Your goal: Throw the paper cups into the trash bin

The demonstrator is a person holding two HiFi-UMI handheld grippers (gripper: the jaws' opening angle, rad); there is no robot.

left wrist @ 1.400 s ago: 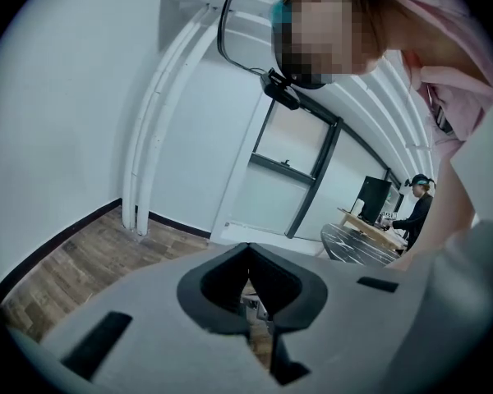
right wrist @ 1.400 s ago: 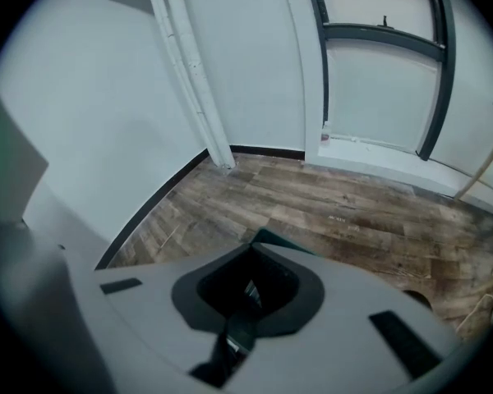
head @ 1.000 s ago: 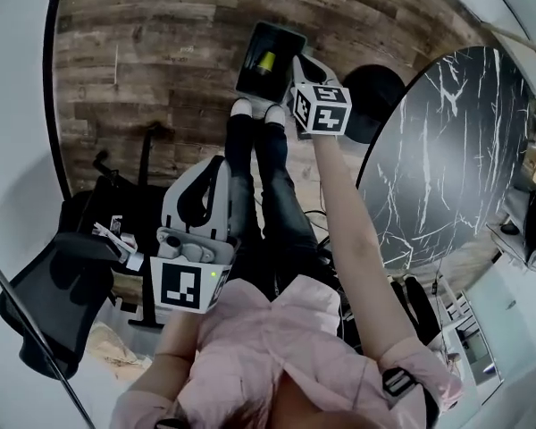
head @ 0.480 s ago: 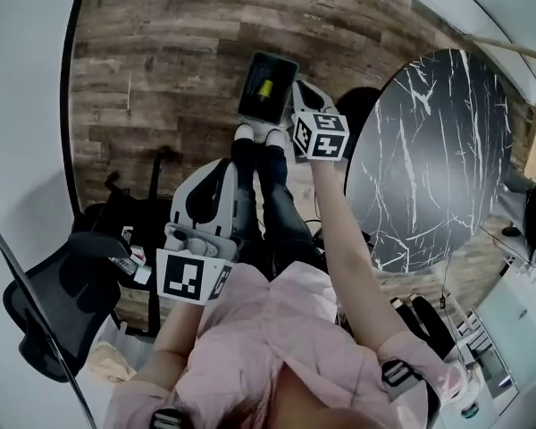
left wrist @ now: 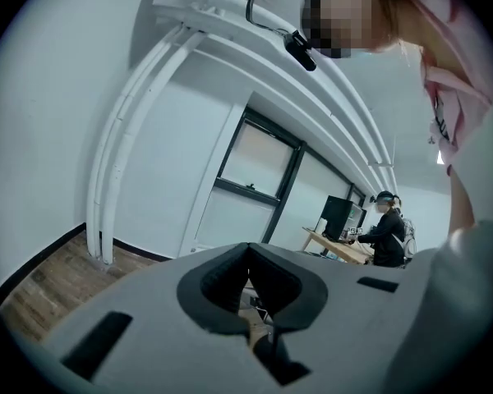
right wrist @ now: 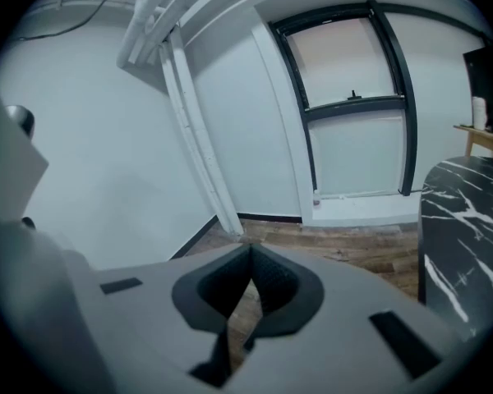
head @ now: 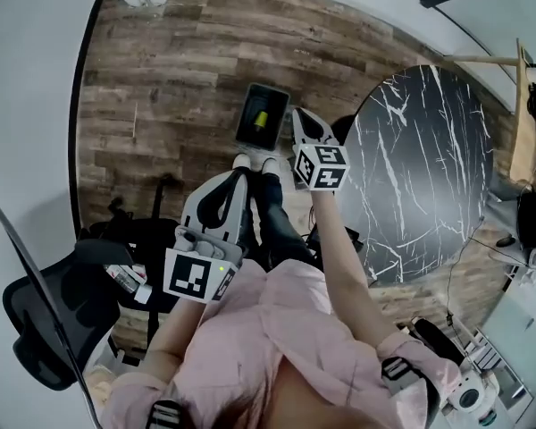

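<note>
Jaws on the left gripper are clenched tip to tip with nothing between them. It is held near the person's body, its marker cube at the end closest to the pink shirt. Behind it and off to its left stands a black office chair. The right gripper reaches further out on a stretched arm, and its jaws are likewise pressed together and empty. Down between the two grippers are the person's white shoes on the wood floor. Just past the right gripper's tips, slightly to their left, sits the dark trash bin, open at the top. A small yellow object lies inside, too small to tell whether it is a paper cup. To the right of that gripper spreads a round black marble table.
</note>
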